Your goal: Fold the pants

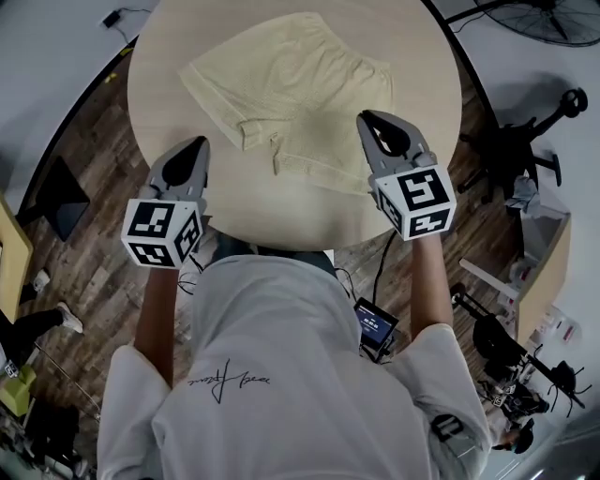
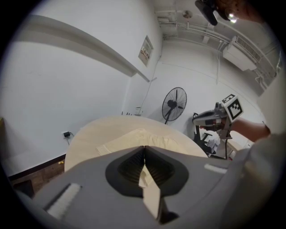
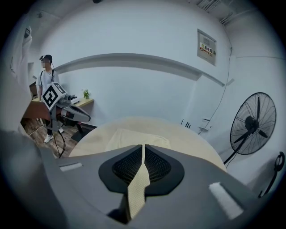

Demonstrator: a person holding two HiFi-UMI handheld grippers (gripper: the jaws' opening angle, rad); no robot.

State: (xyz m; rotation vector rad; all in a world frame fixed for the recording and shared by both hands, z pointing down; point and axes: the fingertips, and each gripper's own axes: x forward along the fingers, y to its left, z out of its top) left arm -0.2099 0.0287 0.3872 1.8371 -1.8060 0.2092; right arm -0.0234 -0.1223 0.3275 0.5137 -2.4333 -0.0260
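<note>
Lying crumpled near the middle of the round bench (image 1: 159,66), the pale yellow shorts (image 1: 291,89) have their leg hems toward the person and one leg lapped over the other. The left gripper (image 1: 198,143) hovers just short of the left leg; the right gripper (image 1: 367,118) hangs over the right hem. Both sets of fingers are clenched on nothing. A pinch at the lapped hems would likely catch only the top layer, so the fold could come out skewed. A pull toward the near rim could also slide the cloth off the bench. Bare bench lies left, right and beyond the shorts. The office chair (image 1: 525,150) and pedestal fan (image 1: 553,19) stand well apart.
</note>
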